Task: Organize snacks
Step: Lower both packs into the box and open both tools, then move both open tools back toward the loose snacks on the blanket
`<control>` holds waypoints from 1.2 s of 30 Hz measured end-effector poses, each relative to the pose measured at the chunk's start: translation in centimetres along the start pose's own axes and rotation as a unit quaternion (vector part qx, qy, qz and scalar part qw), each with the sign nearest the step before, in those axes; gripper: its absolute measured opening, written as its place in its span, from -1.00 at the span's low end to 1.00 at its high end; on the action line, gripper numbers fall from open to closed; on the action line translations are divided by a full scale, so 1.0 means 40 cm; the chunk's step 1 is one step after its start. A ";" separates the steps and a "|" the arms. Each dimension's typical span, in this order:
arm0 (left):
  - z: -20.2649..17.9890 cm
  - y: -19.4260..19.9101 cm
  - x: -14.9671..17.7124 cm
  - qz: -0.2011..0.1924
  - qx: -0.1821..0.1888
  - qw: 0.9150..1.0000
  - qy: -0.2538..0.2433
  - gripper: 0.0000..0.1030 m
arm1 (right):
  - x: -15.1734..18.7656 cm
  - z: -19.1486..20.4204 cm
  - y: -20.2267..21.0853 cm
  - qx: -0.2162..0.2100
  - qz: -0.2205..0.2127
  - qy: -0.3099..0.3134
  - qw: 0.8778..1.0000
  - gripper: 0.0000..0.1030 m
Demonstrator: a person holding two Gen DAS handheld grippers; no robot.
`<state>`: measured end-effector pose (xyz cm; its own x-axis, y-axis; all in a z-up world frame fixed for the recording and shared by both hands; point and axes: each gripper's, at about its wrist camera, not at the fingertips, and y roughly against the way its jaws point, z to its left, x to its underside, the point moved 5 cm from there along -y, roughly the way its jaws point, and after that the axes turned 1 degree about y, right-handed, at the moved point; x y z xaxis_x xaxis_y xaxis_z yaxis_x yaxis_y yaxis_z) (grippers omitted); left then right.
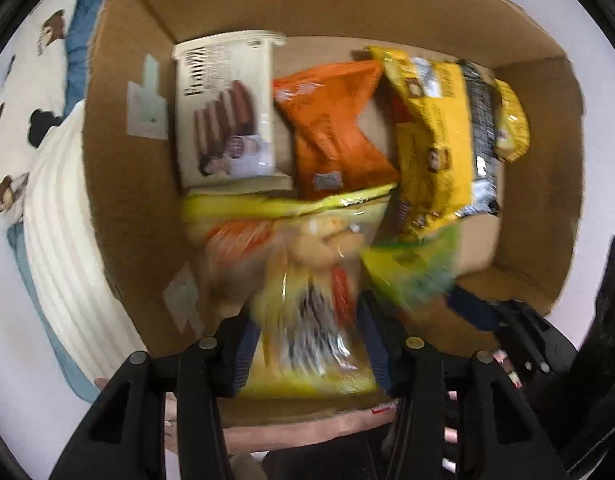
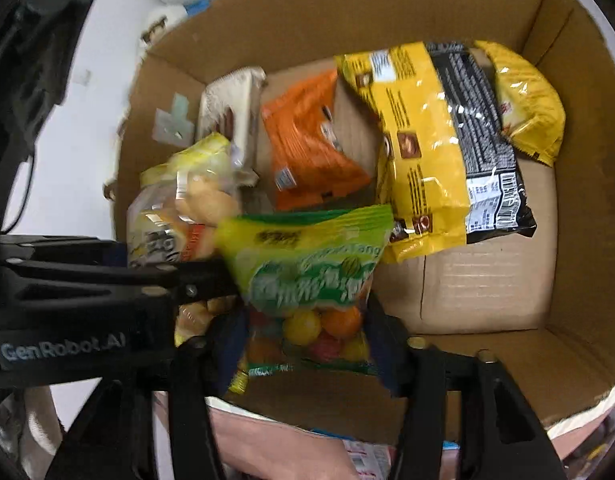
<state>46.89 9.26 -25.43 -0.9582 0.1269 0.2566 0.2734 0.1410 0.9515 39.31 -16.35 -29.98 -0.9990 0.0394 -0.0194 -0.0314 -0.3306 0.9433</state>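
Observation:
An open cardboard box [image 1: 119, 200] [image 2: 587, 200] lies below both grippers. Inside are a cream biscuit carton [image 1: 223, 112] [image 2: 231, 108], an orange pack [image 1: 335, 128] [image 2: 307, 148], a big yellow and black bag [image 1: 431, 140] [image 2: 423, 140] and a small yellow pack [image 1: 511, 120] [image 2: 527, 108]. My left gripper [image 1: 309, 354] is open over the box's near left. A blurred clear yellow bag of biscuits [image 1: 307, 280] [image 2: 187, 204] sits loose between its fingers. My right gripper [image 2: 303, 344] is open beside it. A green bag of round candies [image 2: 307, 260] [image 1: 411, 268] hangs between its jaws, not pinched.
Bare cardboard floor [image 2: 487, 280] shows at the box's near right. A cream striped cushion [image 1: 63, 240] and a cartoon-print sheet [image 1: 11, 100] lie left of the box. A black object [image 1: 611, 300] stands to its right. A person's hand [image 2: 275, 440] is under the grippers.

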 end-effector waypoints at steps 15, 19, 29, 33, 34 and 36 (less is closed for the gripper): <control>0.006 0.083 0.004 -0.061 0.004 0.998 0.009 0.56 | -0.021 -0.014 0.048 0.069 -0.023 0.030 0.997 0.82; 0.002 0.140 0.018 -0.122 -0.018 0.992 0.006 0.56 | -0.011 -0.041 0.102 0.086 -0.048 0.032 0.995 0.89; -0.032 0.296 0.173 -0.289 -0.043 0.956 0.000 0.56 | 0.050 -0.087 0.257 0.128 -0.153 0.030 0.979 0.89; -0.058 0.336 0.275 -0.355 -0.069 0.932 -0.004 0.56 | 0.100 -0.089 0.313 0.134 -0.189 0.032 0.972 0.89; -0.062 0.343 0.296 -0.368 -0.072 0.927 -0.004 0.56 | 0.116 -0.088 0.331 0.137 -0.200 0.035 0.969 0.89; -0.075 0.357 0.340 -0.395 -0.085 0.915 -0.009 0.56 | 0.146 -0.083 0.360 0.142 -0.219 0.040 0.964 0.89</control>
<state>37.52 10.06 -7.83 -0.8489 0.0676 -0.5243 -0.5227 0.0414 0.8515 32.93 -24.01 -17.60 -0.8910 0.0397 -0.4523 -0.4535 -0.0275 0.8909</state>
